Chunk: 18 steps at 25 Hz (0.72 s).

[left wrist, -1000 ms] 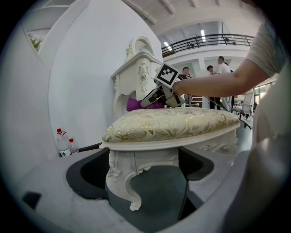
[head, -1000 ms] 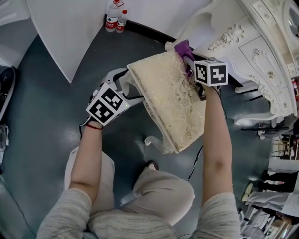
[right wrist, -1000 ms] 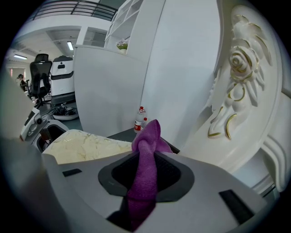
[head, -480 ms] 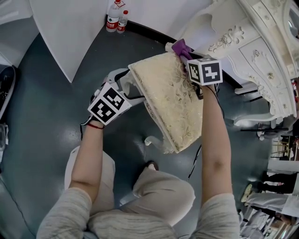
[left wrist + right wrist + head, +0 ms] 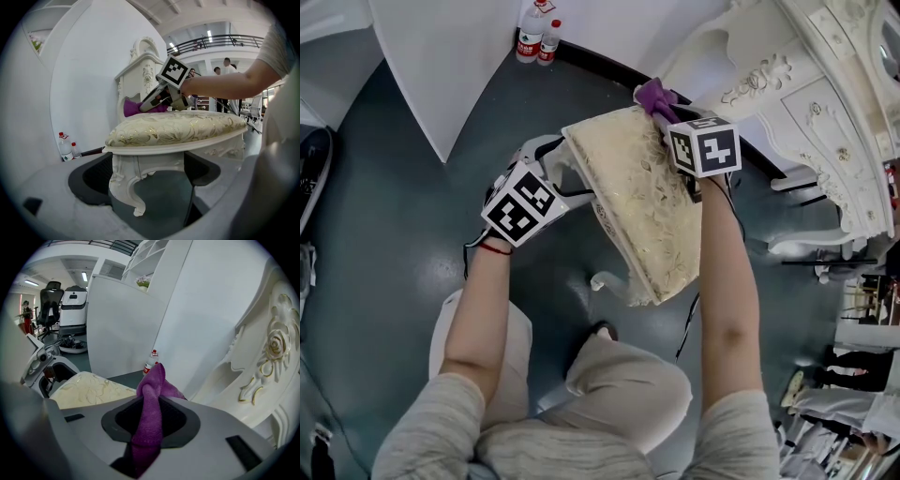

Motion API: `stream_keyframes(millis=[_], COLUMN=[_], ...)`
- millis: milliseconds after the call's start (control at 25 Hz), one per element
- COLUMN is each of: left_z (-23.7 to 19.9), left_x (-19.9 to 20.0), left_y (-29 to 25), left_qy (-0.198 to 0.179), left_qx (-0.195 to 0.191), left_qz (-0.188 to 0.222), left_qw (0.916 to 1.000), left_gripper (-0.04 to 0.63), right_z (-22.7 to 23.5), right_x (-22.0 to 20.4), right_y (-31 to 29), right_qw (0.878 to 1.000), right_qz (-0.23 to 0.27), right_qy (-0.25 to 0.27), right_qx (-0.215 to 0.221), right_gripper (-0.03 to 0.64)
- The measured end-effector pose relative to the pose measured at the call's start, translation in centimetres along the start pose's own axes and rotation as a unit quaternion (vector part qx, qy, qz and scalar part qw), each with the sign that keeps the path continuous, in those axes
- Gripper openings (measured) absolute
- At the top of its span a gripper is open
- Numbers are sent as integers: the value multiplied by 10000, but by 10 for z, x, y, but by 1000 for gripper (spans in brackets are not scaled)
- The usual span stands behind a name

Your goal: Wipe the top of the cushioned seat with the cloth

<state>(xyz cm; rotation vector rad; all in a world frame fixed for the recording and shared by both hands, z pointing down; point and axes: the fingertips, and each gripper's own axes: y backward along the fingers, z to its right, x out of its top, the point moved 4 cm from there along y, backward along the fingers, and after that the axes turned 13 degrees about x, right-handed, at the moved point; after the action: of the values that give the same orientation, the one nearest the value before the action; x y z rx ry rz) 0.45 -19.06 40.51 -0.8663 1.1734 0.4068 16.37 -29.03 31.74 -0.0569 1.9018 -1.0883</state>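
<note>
The stool's cream and gold cushion [image 5: 642, 202] fills the middle of the head view. My right gripper [image 5: 668, 112], under its marker cube, is at the cushion's far right corner, shut on a purple cloth [image 5: 653, 95]. In the right gripper view the cloth [image 5: 152, 385] is pinched between the jaws and bunches up past them, with the cushion [image 5: 89, 390] low at the left. My left gripper [image 5: 551, 169] is at the stool's left side. Its pads [image 5: 91, 180] press the white carved frame and leg [image 5: 126, 187] below the cushion [image 5: 178, 126].
Two water bottles [image 5: 534, 37] stand by a white panel [image 5: 441, 75] at the back. Ornate white furniture [image 5: 806, 103] rises close behind the stool on the right. The person's knees [image 5: 619, 384] are just below the stool. Dark grey floor [image 5: 384, 234] lies to the left.
My right gripper has slid a little to the left along the cushion's far edge, taking the purple cloth with it, and has rolled slightly. The left gripper and stool have not moved.
</note>
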Motion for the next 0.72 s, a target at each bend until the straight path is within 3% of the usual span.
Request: stream_keyframes(millis=[720], left_z=[0], left_x=[-1], left_y=[1], left_qy=[10], left_qx=[13], left_qz=[1], left_qw=[10000], left_gripper=[471], right_z=[-57], right_x=[22], right_y=[-9], right_qw=[9973], right_qz=[97], right_qy=[386], right_qx=[622], right_gripper=[92])
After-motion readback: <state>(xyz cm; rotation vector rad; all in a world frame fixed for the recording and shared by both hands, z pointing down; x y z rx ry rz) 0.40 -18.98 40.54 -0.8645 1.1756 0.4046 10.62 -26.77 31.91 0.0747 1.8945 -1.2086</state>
